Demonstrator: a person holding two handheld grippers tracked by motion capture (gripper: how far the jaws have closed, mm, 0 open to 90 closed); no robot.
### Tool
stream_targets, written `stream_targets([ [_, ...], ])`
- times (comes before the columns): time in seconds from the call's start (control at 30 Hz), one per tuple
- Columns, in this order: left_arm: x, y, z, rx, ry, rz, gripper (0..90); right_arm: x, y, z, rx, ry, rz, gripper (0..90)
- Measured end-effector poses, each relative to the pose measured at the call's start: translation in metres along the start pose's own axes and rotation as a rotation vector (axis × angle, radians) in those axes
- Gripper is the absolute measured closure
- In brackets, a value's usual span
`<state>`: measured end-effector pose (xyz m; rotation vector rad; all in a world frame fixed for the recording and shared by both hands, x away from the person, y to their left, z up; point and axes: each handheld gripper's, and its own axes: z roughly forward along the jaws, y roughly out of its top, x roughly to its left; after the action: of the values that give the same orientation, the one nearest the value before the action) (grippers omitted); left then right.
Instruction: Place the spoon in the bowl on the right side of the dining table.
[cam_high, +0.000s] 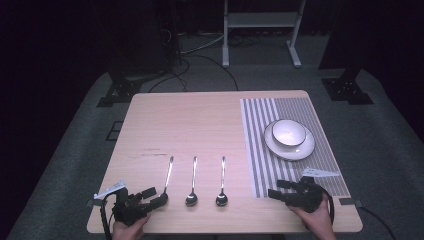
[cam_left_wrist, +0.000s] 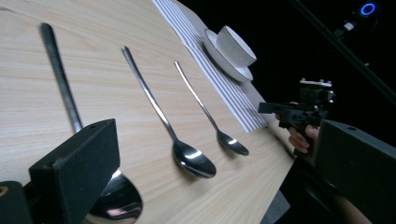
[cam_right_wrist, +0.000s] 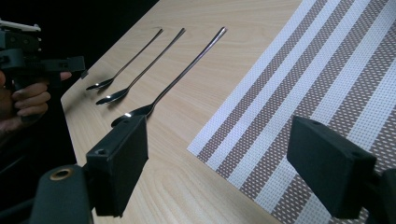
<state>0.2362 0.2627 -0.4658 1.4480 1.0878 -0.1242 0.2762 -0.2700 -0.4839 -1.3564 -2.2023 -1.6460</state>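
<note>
Bare tabletop (cam_high: 190, 120) beyond three spoons (cam_high: 192, 182); bowl (cam_high: 289, 132) blocks far placemat (cam_high: 325, 165).

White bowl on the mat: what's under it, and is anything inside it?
The white bowl sits on a white plate, which lies on the striped placemat. The bowl's inside looks empty in the high view. The plate's centre beneath the bowl is covered.

Leftmost spoon (cam_left_wrist: 65, 100): bowl partly hidden behind the left gripper's (cam_left_wrist: 219, 154) near jaw in the left gripper view, lower part cut by the bottom edge.
Rightmost spoon (cam_right_wrist: 180, 77): bowl end partly covered by the right gripper's (cam_right_wrist: 233, 163) left jaw in the right gripper view.
Striped placemat (cam_right_wrist: 327, 84): cut by the top and right edges there.
Hands (cam_high: 131, 231): cut by the high view's bottom edge.
Bowl's (cam_high: 289, 132) inside: too small to tell contents.
</note>
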Motion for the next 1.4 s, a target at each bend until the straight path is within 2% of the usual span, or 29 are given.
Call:
stream_targets([
  [0.43, -0.009, -0.001, 0.019, 0.075, -0.052, 0.012, 0.0, 0.000, 0.000, 0.001, 0.007, -0.003, 0.011, 19.3],
  [0.57, -0.012, -0.002, 0.024, 0.097, -0.072, 0.013, 0.0, 0.002, 0.004, 0.002, 0.006, 0.009, 0.015, 19.3],
  [0.93, -0.020, -0.003, 0.047, 0.196, -0.177, -0.030, 0.0, 0.005, 0.009, 0.003, 0.004, 0.022, 0.018, 19.4],
  [1.1, -0.022, -0.003, 0.056, 0.224, -0.202, -0.041, 0.0, 0.006, 0.012, 0.003, 0.005, 0.024, 0.016, 19.4],
  [1.27, -0.025, -0.003, 0.069, 0.274, -0.233, -0.044, 0.0, 0.006, 0.015, 0.005, 0.018, 0.024, 0.013, 19.4],
  [1.4, -0.025, -0.006, 0.075, 0.306, -0.228, -0.042, 1.4, 0.008, 0.018, 0.006, 0.021, 0.024, 0.009, 19.5],
])
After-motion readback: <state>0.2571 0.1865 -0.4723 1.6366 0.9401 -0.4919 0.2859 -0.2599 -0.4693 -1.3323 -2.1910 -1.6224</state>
